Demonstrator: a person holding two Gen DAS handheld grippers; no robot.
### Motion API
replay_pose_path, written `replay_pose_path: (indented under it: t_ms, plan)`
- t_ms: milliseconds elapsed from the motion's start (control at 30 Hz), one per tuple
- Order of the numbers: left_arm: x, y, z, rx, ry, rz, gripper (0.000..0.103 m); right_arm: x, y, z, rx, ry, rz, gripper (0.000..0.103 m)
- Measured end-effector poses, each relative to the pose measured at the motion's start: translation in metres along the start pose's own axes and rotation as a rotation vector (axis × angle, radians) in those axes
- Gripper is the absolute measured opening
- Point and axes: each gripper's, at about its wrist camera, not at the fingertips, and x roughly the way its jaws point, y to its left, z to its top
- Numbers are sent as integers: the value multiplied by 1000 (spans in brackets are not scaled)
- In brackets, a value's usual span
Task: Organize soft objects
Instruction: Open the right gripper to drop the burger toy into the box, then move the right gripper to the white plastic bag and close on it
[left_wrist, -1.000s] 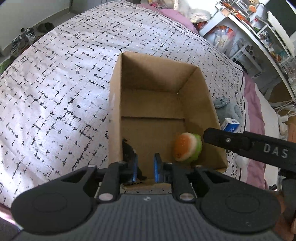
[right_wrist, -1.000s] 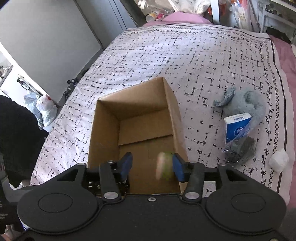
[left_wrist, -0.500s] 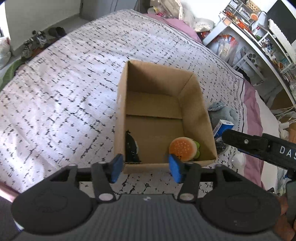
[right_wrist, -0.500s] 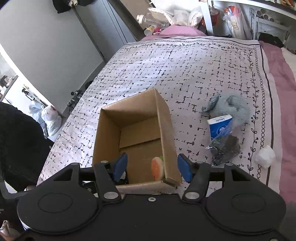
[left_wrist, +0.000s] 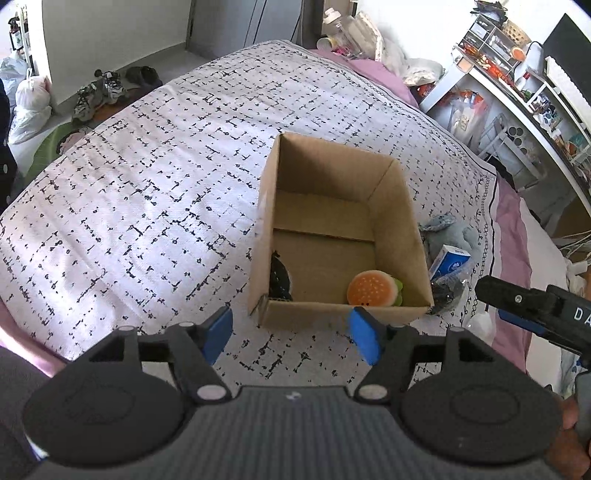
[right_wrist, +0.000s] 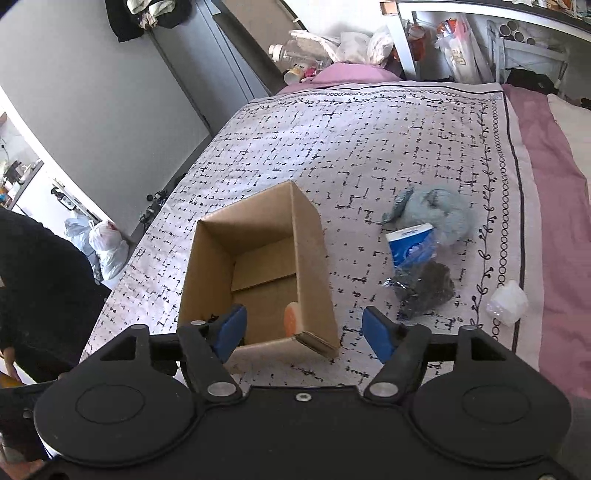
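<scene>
Already the burger toy (left_wrist: 373, 290) sits in the cardboard box (left_wrist: 406, 236) mid-bed, so both grippers, left (left_wrist: 291, 338) and right (right_wrist: 308, 332), hang empty, fingers opening, freed for the grey plush (right_wrist: 439, 214).

One open cardboard box (left_wrist: 402, 221) stands on the patterned bedspread (left_wrist: 147, 206). Inside it lie two things: one burger-shaped soft toy (left_wrist: 373, 290) and one black item (left_wrist: 279, 277), too dark to name. Beside the box are four loose things: one grey-blue plush toy (right_wrist: 439, 214), one blue-and-white tissue pack (right_wrist: 410, 243), one dark bundle (right_wrist: 424, 288) that seems to be wrapped in clear plastic, and one small white lump (right_wrist: 508, 302). Two grippers show, the left gripper (left_wrist: 291, 336) and the right gripper (right_wrist: 304, 332), each with two blue pads.
</scene>
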Motion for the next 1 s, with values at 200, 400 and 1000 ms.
replay_pose_path:
  t_ms: [200, 400, 1000]
  plan:
    - [-3, -18, -7, 32, -1, 10, 70, -10, -17, -1, 25, -17, -1, 69]
    - [-5, -34, -12, 43, -11, 10, 70, -15, -33, -1, 38, -26, 3, 72]
    - [5, -81, -13, 81, -21, 33, 70, -12, -86, 6, 105, -33, 23, 78]
